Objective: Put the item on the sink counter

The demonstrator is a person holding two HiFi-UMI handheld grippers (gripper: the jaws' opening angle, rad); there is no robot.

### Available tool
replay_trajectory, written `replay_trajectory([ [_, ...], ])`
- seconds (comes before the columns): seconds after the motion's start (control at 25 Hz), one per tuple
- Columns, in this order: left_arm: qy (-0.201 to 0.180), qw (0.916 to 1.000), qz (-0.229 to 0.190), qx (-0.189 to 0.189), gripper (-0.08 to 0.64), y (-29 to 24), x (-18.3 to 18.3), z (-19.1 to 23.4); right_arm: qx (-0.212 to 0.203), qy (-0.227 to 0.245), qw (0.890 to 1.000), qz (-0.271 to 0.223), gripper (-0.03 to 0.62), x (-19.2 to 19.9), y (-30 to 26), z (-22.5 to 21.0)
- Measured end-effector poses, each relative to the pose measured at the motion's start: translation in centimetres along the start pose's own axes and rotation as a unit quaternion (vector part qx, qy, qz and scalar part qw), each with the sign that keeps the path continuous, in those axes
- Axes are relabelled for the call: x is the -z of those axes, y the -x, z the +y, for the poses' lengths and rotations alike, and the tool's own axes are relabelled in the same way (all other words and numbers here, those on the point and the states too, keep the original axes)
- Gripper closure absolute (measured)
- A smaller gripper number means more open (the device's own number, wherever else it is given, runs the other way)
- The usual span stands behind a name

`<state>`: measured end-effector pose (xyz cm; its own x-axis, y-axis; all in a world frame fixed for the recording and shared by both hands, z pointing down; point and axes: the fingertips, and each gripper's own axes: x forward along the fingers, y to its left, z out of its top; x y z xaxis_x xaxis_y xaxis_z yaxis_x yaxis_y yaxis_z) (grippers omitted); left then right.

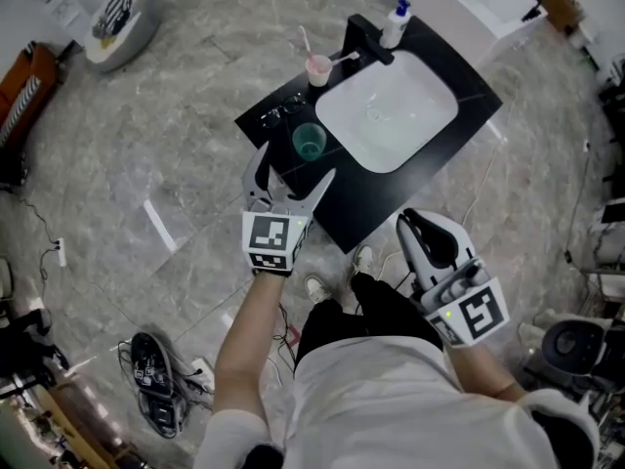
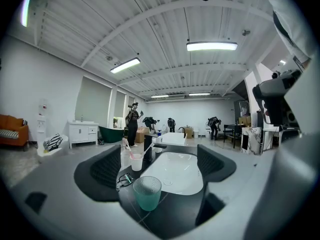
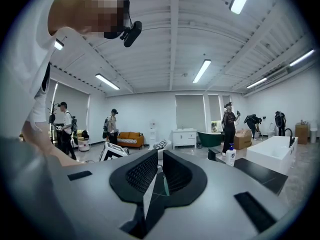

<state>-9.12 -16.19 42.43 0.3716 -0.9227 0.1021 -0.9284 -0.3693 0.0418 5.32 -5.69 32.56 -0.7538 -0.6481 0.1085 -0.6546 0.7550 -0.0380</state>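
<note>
Nearest the camera, the right gripper [image 1: 414,225] hangs low beside the person's leg, off the front edge of the counter. Its jaws are drawn almost together with only a thin slit between the pads; its own view is too dim in that slit to be sure, but nothing seems to be held there. The left gripper [image 1: 293,169] reaches over the near corner of the black sink counter [image 1: 356,208] with its jaws spread wide and gripping nothing. Just past their tips stands the green cup [image 1: 310,142], upright on the counter. In the left gripper view it sits in line with the gap, closer to the left jaw and clear of both pads. Beyond the cup a pair of glasses [image 1: 278,113] lies near the counter's left corner. A pink cup [image 1: 318,68] holding toothbrushes stands further back, beside the white basin [image 1: 391,115]. At the far edge are the black faucet [image 1: 366,39] and a white pump bottle [image 1: 395,24].
</note>
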Motion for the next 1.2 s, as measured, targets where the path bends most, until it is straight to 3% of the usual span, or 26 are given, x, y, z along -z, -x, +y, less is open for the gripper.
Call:
replay_trajectory([
  [0.24,-0.004,1.0,0.004,0.001,0.095,0.4,-0.9,-0.9,-0.014,-0.022,0.999,-0.02,0.537,-1.3,-0.4,0.7],
  [0.8,0.028,0.9986,0.007,-0.044,0.135,2.0,-1.6,-0.8,-0.029,-0.024,0.999,-0.028,0.537,-2.0,-1.8,-0.6],
  [1.2,0.028,0.9975,0.005,-0.064,0.183,2.2,-3.0,-0.8,-0.035,-0.016,0.999,-0.029,0.537,-3.4,-2.2,-2.7],
])
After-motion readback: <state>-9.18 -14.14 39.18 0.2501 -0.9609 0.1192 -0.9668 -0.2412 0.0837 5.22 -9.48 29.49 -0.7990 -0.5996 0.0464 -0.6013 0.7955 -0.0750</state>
